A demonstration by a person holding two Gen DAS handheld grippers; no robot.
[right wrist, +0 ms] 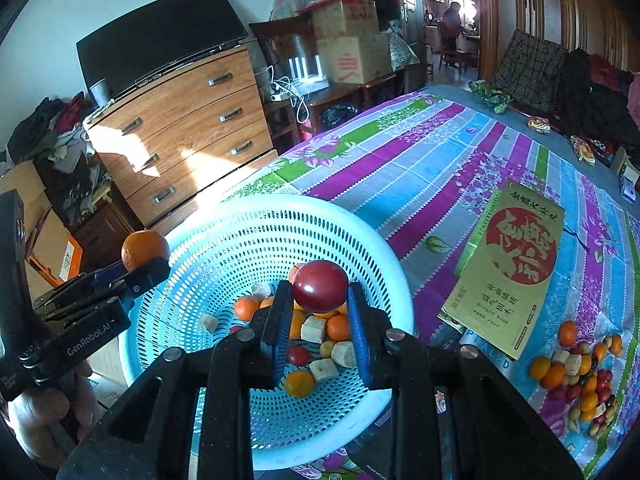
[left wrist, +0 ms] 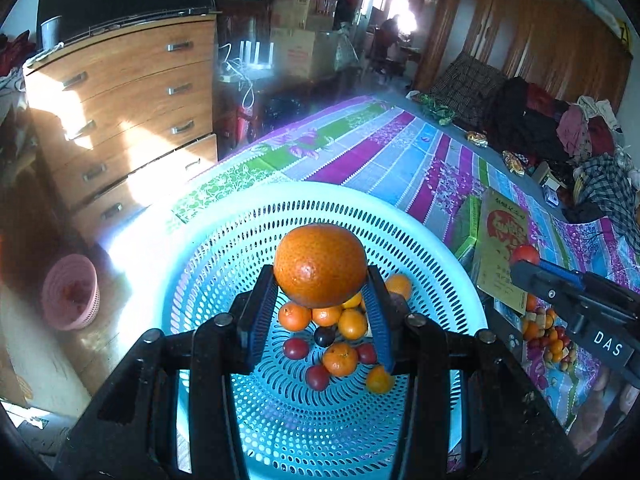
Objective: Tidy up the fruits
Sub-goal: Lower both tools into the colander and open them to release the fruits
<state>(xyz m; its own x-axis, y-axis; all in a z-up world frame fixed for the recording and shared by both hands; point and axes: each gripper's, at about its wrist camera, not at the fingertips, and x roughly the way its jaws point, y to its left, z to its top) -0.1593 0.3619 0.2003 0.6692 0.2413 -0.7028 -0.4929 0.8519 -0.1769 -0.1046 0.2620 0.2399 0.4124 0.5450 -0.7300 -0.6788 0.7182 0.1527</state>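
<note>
My left gripper (left wrist: 322,280) is shut on an orange (left wrist: 320,265) and holds it above the light blue perforated basket (left wrist: 248,240). It also shows in the right wrist view (right wrist: 146,262), at the basket's left rim. My right gripper (right wrist: 320,294) is shut on a dark red plum (right wrist: 320,285) above the same basket (right wrist: 360,240). It appears at the right of the left wrist view (left wrist: 526,260). Several oranges, plums and pale chunks lie in the basket bottom (right wrist: 316,336).
A pile of loose fruit (right wrist: 576,372) lies on the striped bedsheet right of the basket. A gold and green box (right wrist: 516,272) lies between the basket and the pile. A wooden dresser (right wrist: 180,132) stands beyond the bed's left edge. A pink bin (left wrist: 72,296) sits on the floor.
</note>
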